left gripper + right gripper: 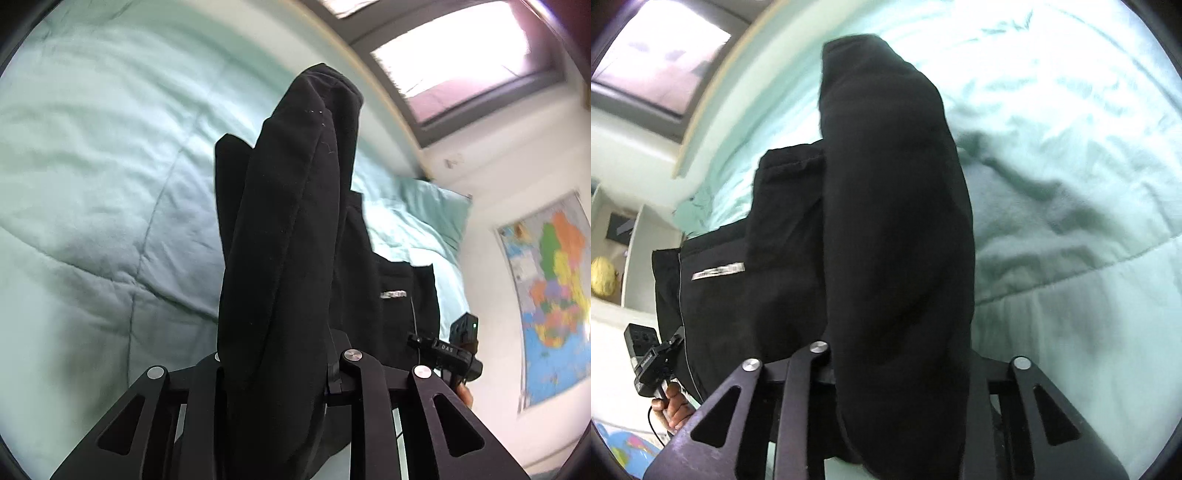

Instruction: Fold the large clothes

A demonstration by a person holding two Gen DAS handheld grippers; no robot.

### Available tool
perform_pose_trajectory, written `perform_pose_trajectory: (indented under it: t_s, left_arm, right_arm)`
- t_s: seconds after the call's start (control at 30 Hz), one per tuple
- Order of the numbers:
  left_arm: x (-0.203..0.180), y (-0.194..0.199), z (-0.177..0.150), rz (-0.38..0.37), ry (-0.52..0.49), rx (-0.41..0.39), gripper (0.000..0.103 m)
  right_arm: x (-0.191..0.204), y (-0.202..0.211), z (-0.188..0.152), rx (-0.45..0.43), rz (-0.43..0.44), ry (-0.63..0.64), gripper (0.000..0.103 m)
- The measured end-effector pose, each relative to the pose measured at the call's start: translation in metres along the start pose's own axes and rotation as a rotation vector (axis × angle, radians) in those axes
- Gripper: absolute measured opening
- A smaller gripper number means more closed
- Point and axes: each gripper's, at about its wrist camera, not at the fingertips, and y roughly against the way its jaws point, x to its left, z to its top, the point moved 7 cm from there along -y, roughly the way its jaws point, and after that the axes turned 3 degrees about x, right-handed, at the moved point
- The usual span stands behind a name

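Note:
A large black garment (288, 229) hangs in thick folds between both grippers above a bed. It carries a small silver label (393, 294), which also shows in the right wrist view (718, 271). My left gripper (280, 354) is shut on a bunched fold of the garment, which hides its fingertips. My right gripper (897, 354) is shut on another bunched fold of the garment (894, 221); its fingertips are hidden too. The right gripper shows at the edge of the left wrist view (458, 350), and the left gripper shows in the right wrist view (653, 363).
A pale green quilted bedspread (103, 177) covers the bed (1071, 184) under the garment. A window (461, 59) is at the far side. A coloured wall map (554, 295) hangs on the white wall. White shelves with a yellow object (604, 277) stand beside the bed.

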Motion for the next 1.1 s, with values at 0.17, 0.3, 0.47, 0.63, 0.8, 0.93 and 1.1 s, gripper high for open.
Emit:
perform_pose_trajectory:
  t_s: [0.17, 0.3, 0.47, 0.63, 0.8, 0.93, 1.1]
  left_arm:
    - [-0.026, 0.06, -0.038, -0.039, -0.023, -0.047, 0.024]
    - [-0.034, 0.102, -0.086, -0.053, -0.026, -0.063, 0.024]
    - [-0.025, 0.123, -0.137, -0.04, -0.004, -0.024, 0.024]
    - [0.023, 0.101, -0.19, 0.047, 0.138, 0.1, 0.03]
    - [0.115, 0.087, -0.222, 0.206, 0.328, 0.121, 0.047]
    - [0.162, 0.106, -0.235, 0.025, 0.621, 0.064, 0.048]
    - [0.132, 0.14, -0.22, 0.199, 0.433, 0.016, 0.048]
  right_arm:
    - [0.044, 0.042, -0.045, -0.004, -0.032, 0.061, 0.027]
    - [0.066, 0.072, -0.092, 0.005, -0.047, 0.078, 0.027]
    - [0.073, 0.093, -0.148, 0.043, -0.086, 0.079, 0.027]
    - [0.054, 0.079, -0.184, 0.109, -0.08, 0.027, 0.029]
    - [0.007, 0.041, -0.206, 0.158, -0.268, -0.01, 0.038]
    - [-0.034, 0.046, -0.219, 0.141, -0.284, -0.097, 0.054]
    - [-0.049, 0.08, -0.226, 0.101, -0.377, -0.083, 0.055]
